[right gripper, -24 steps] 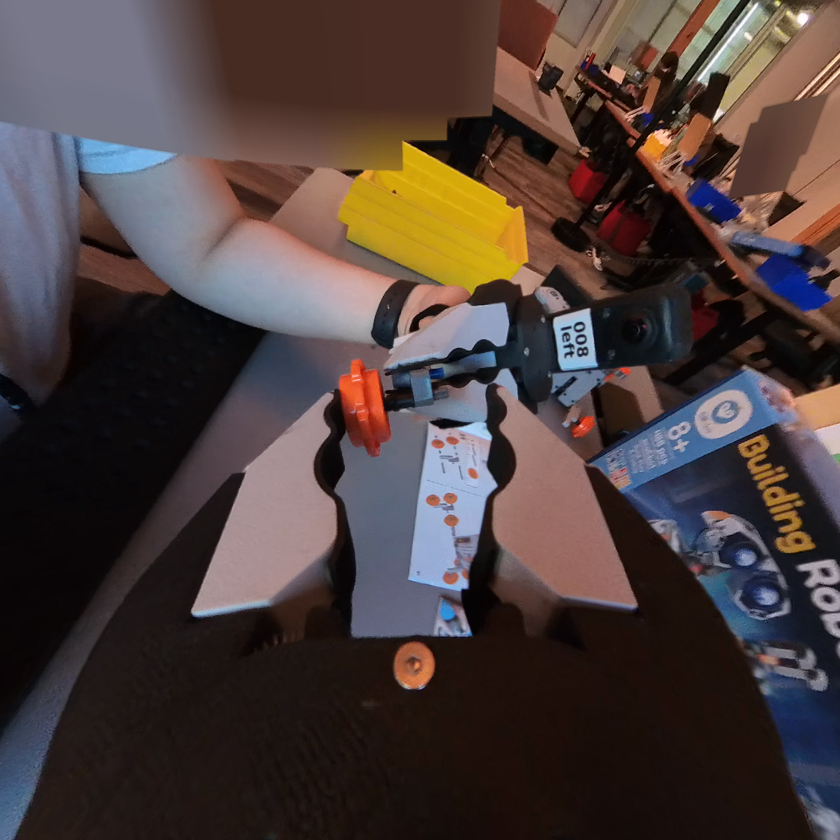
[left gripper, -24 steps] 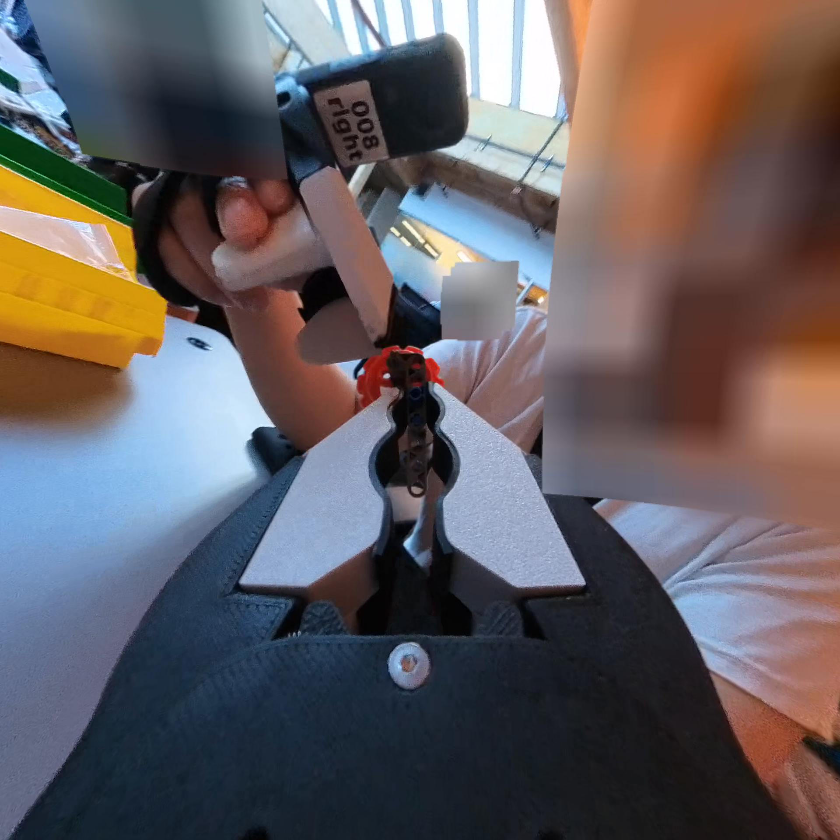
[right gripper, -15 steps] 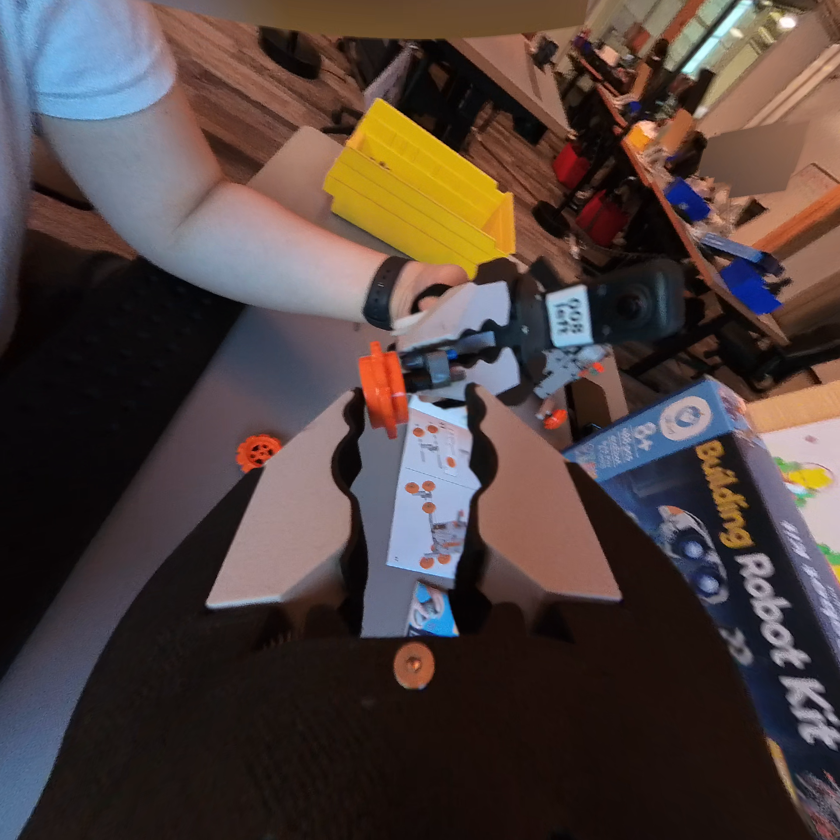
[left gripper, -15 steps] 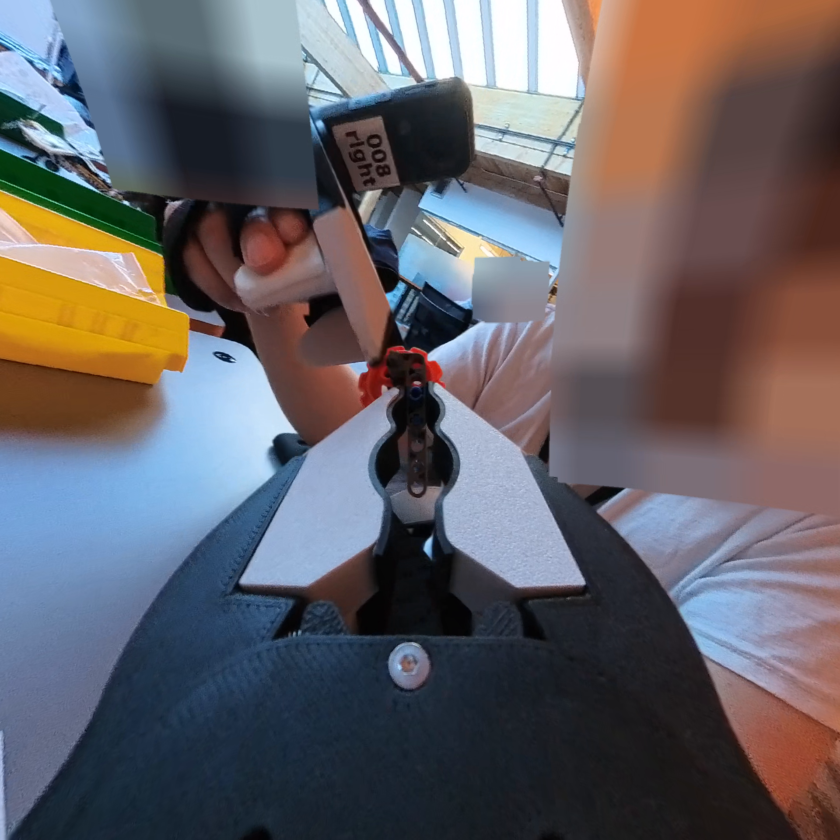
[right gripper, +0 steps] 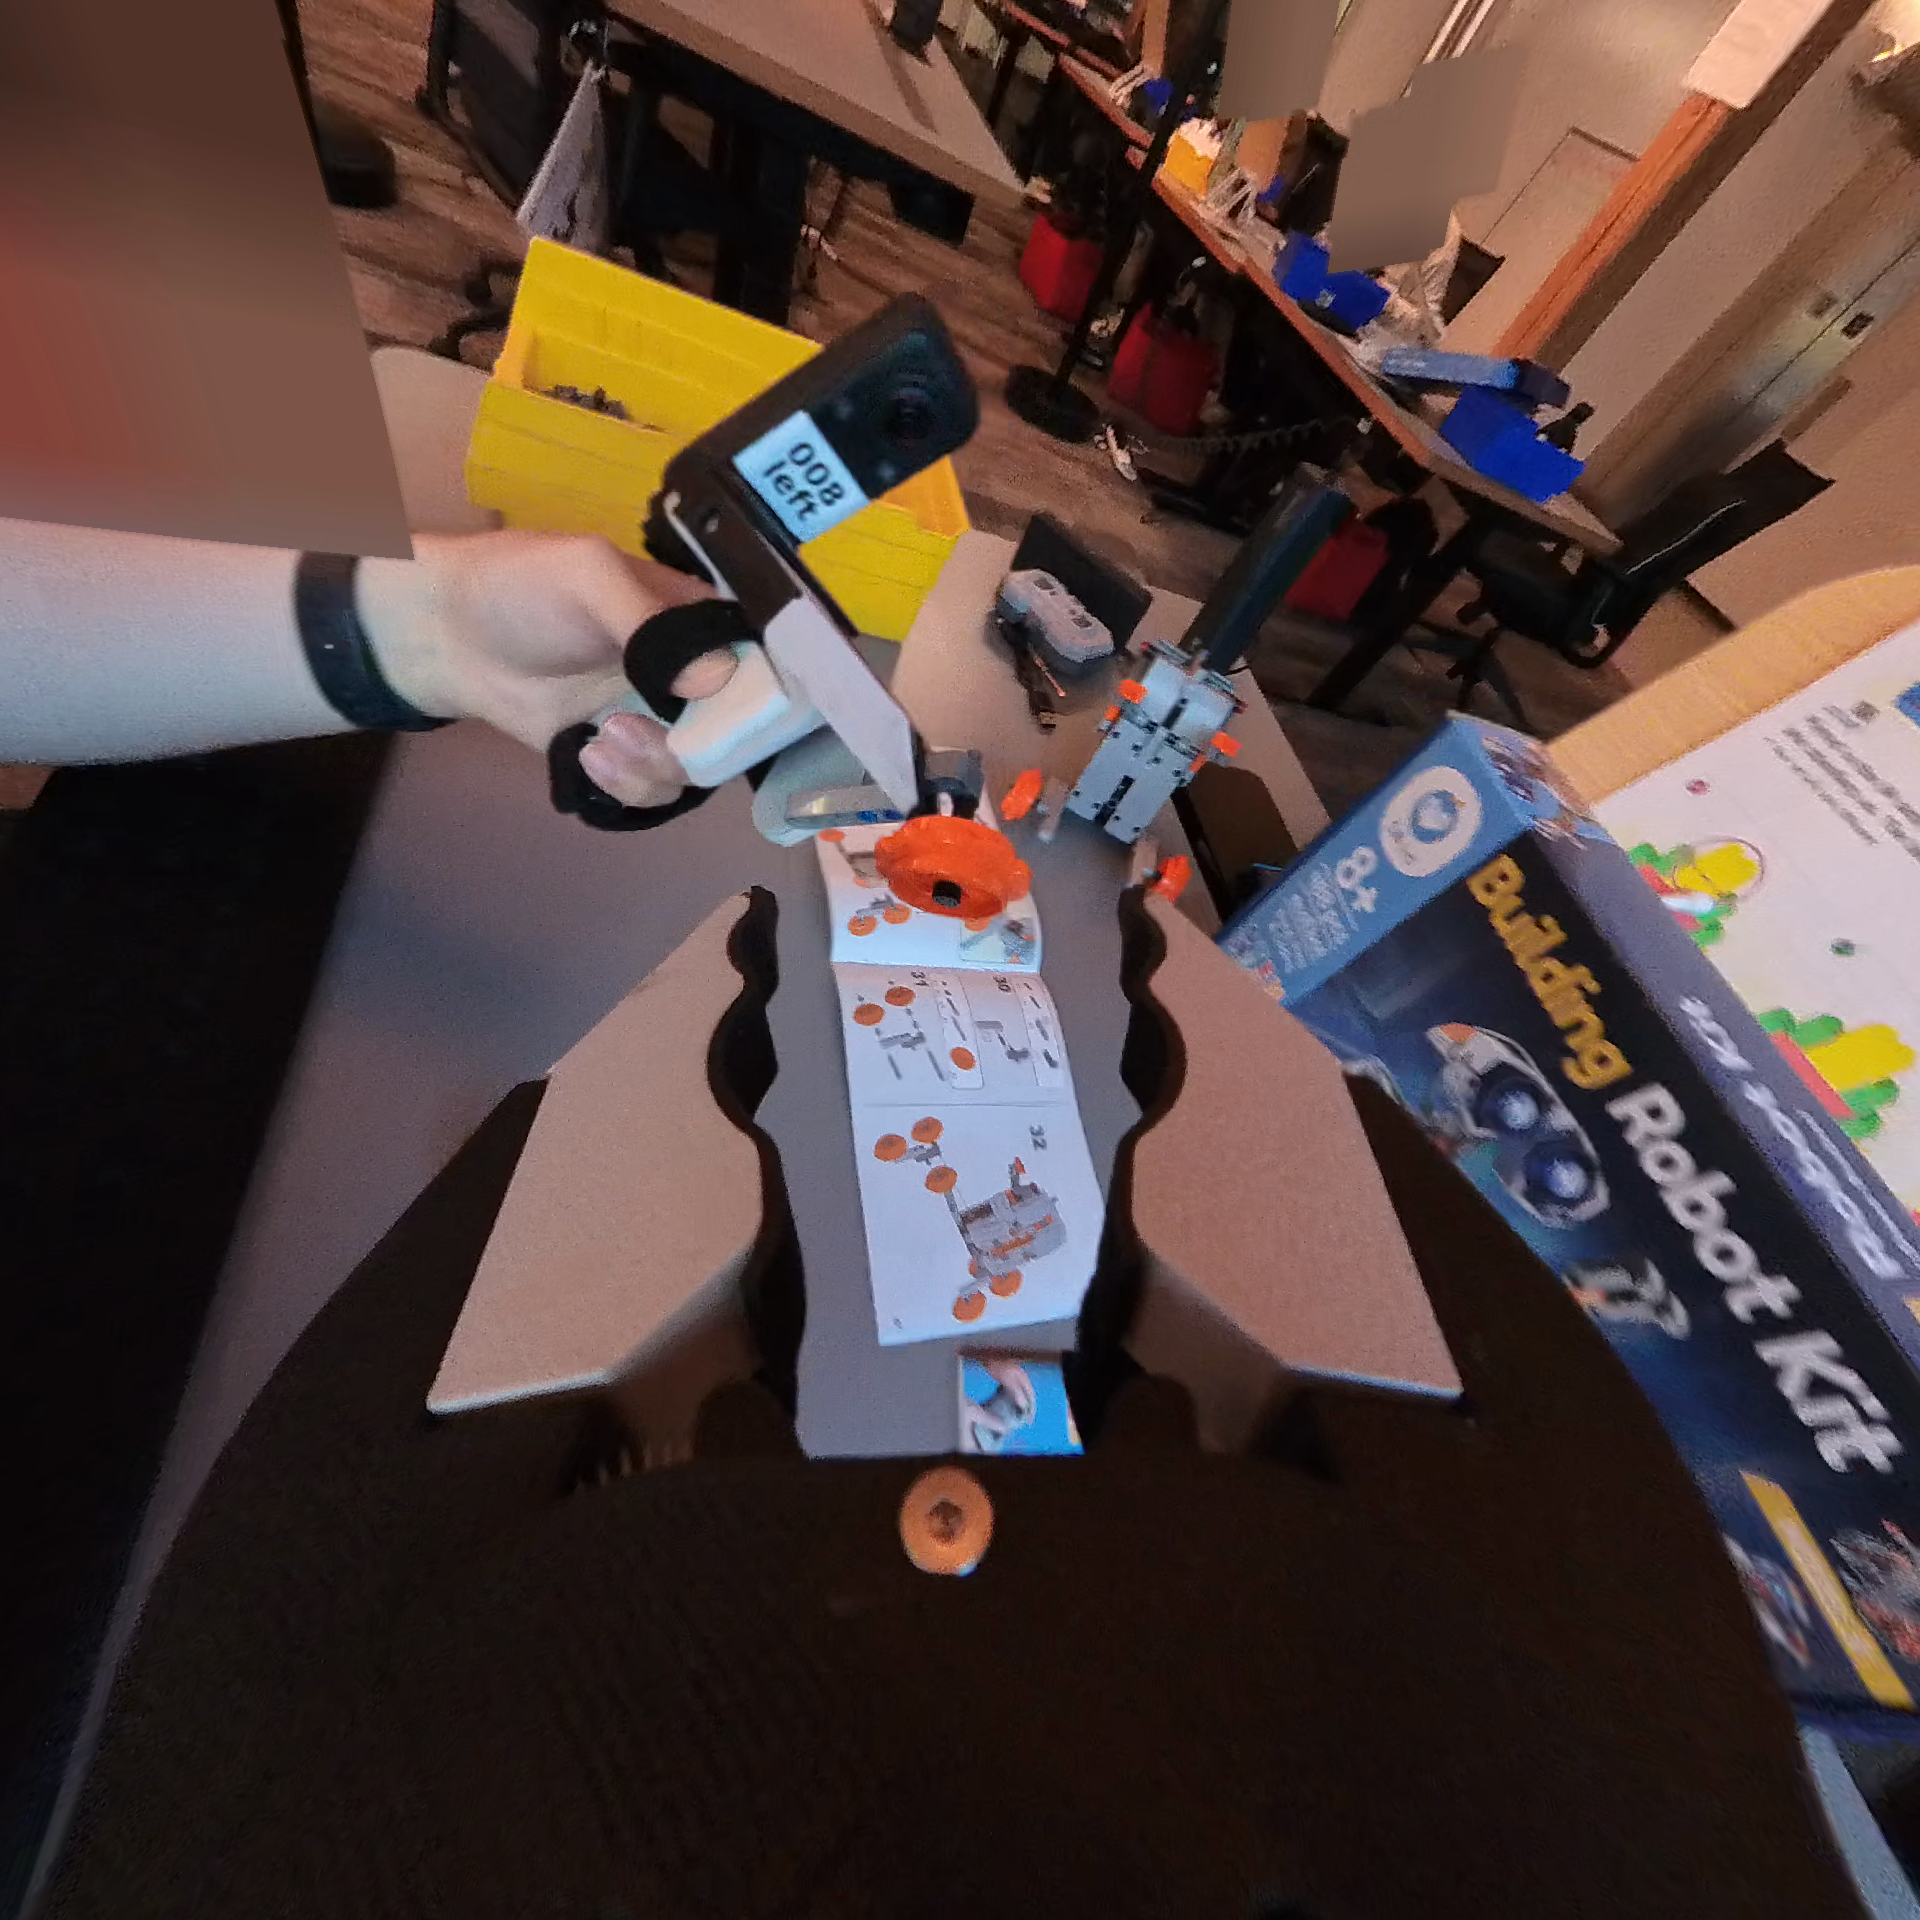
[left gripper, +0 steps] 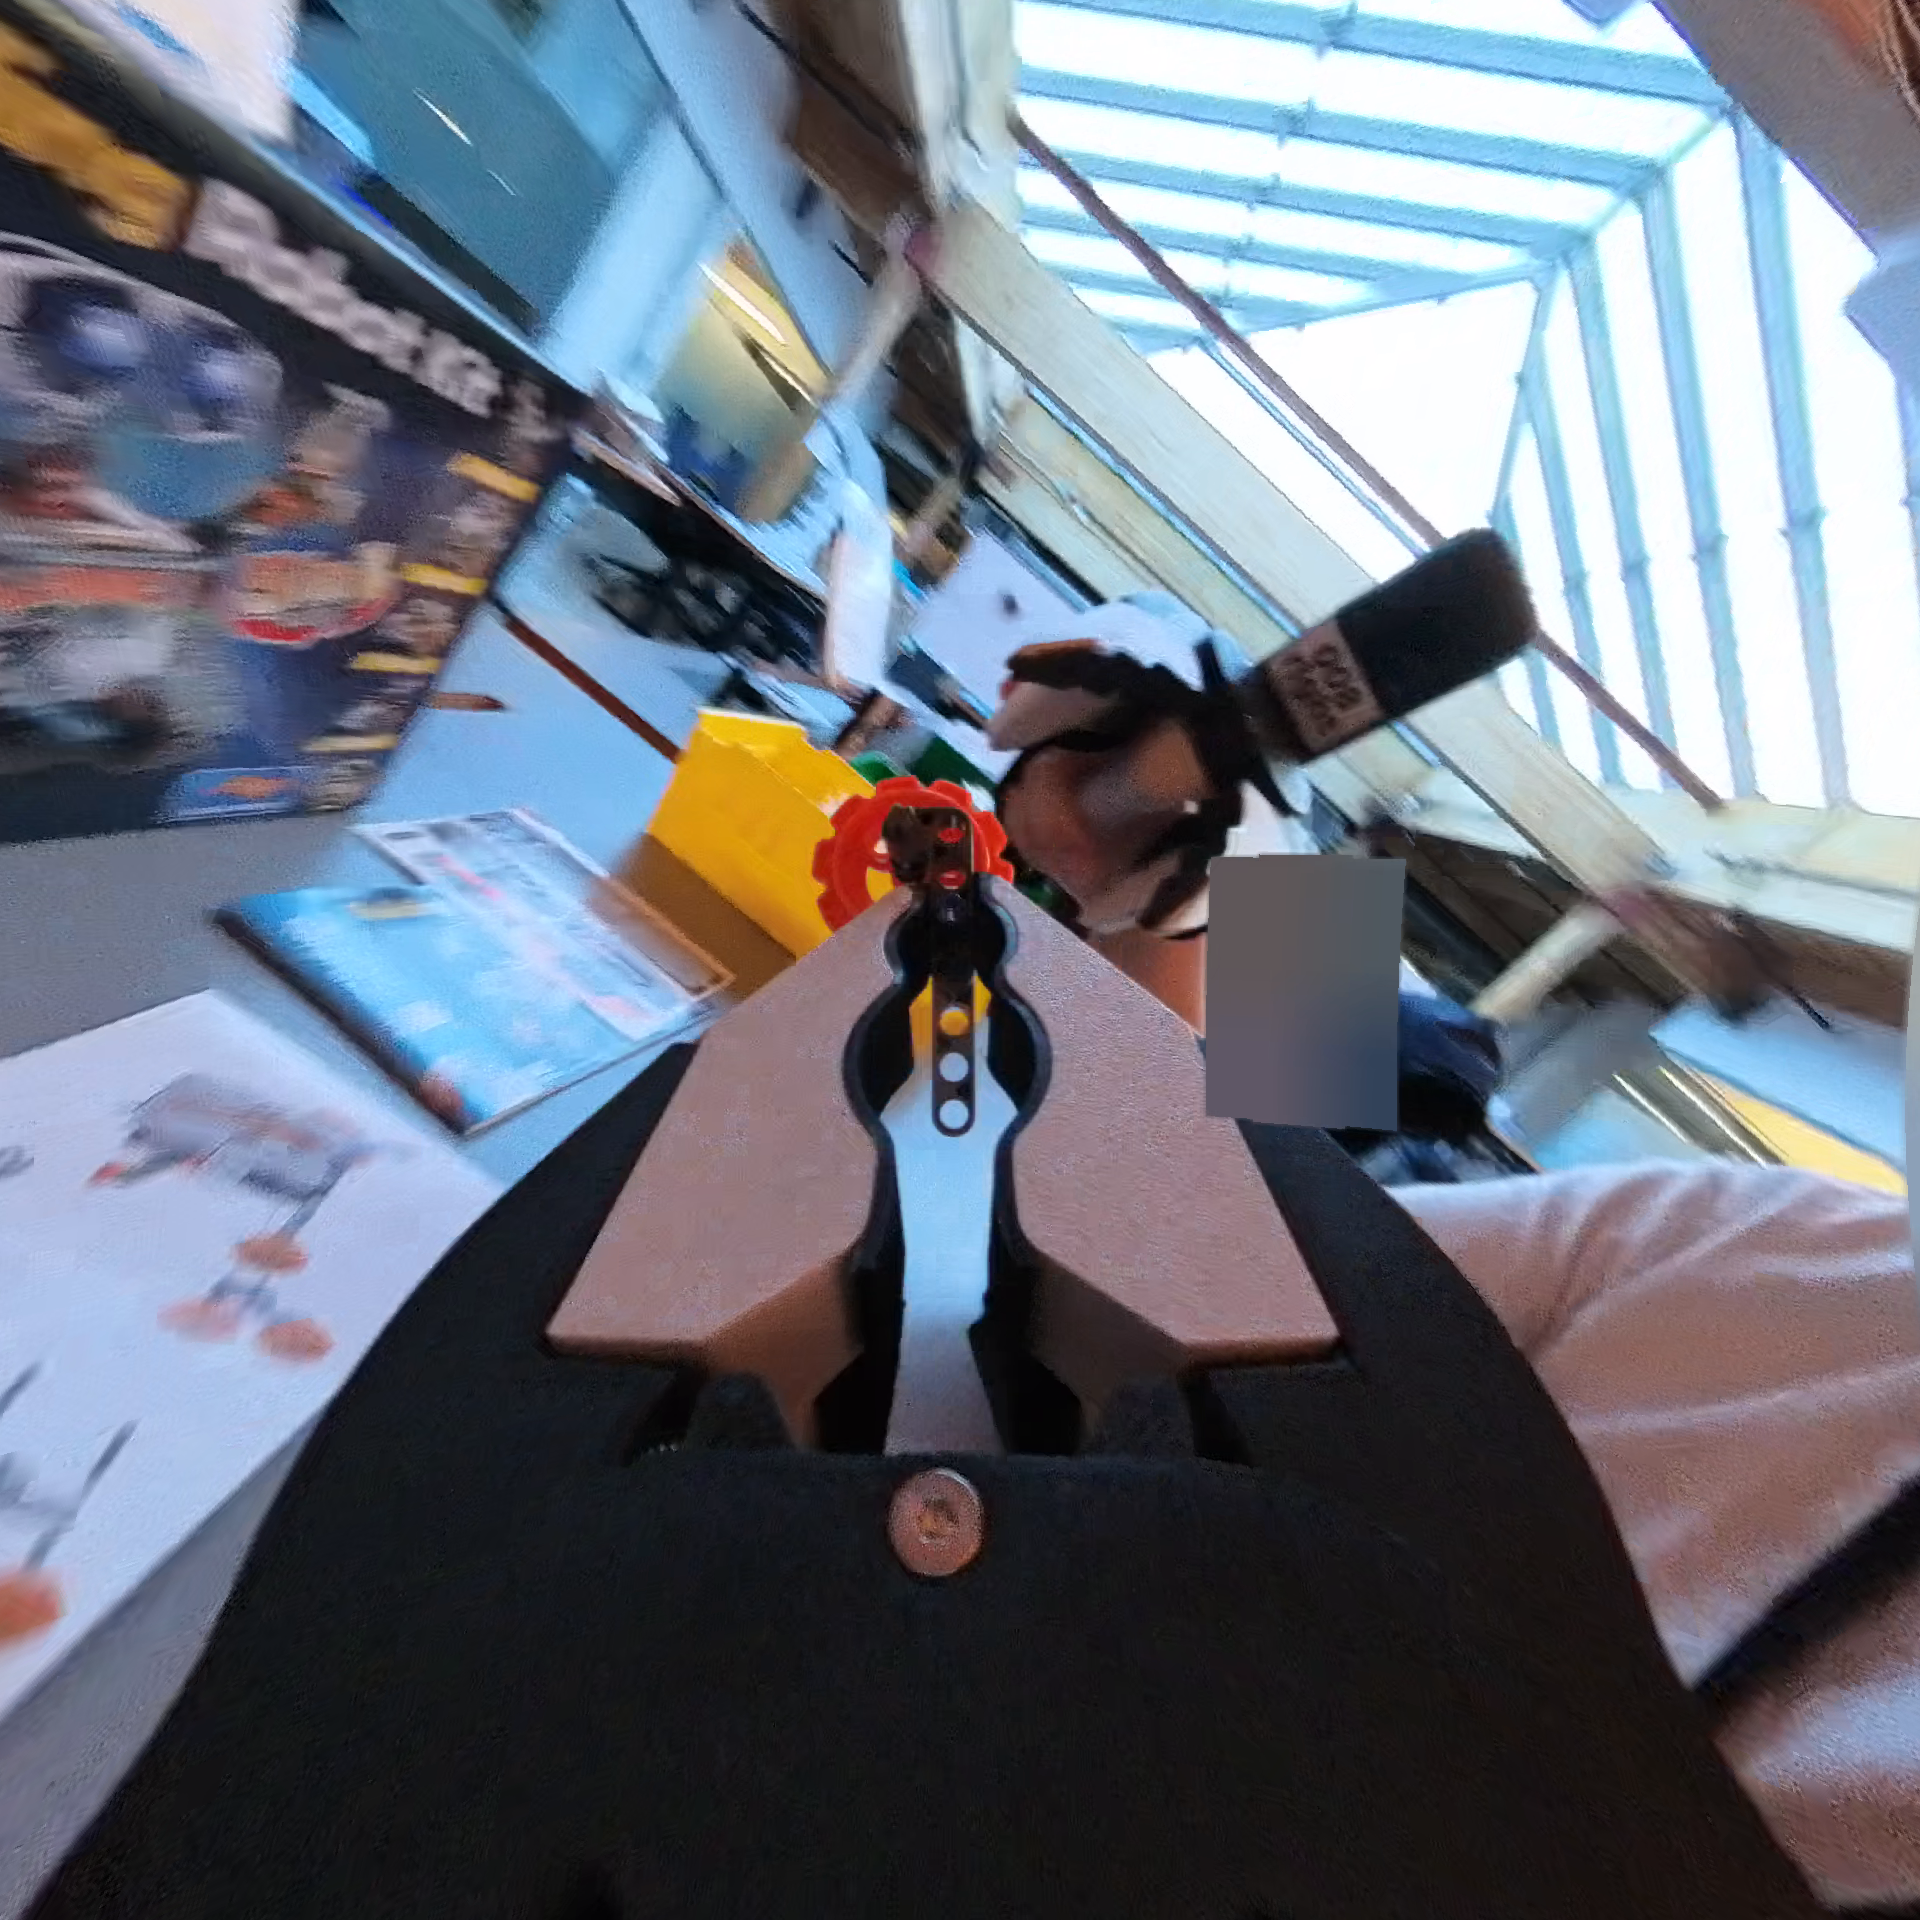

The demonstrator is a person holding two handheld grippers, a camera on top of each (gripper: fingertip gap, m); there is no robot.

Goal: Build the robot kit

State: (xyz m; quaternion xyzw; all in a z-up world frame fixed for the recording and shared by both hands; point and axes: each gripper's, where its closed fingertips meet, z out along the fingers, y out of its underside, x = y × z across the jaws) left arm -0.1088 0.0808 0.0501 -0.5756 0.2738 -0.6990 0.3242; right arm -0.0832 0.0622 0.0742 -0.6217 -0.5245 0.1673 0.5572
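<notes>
Right claw (right gripper: 940,914), nearest, gapes wide and empty above the folded instruction sheet (right gripper: 961,1132) on the grey worktop (right gripper: 499,956). Beyond, the left claw (left gripper: 948,894) is clamped on a dark perforated beam (left gripper: 951,1049) carrying an orange gear wheel (right gripper: 951,868), held just over the sheet. Right: blue kit box (right gripper: 1621,1122), printed lettering. Far: grey-and-orange assembly (right gripper: 1153,748), yellow bin (right gripper: 623,416).

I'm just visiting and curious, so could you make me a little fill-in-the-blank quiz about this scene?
1. The left gripper is shut on a dark beam carrying an orange ____.
2. The right gripper has its fingers ____.
3. The storage bin behind the hand is ____.

Missing words: wheel; open; yellow
</notes>
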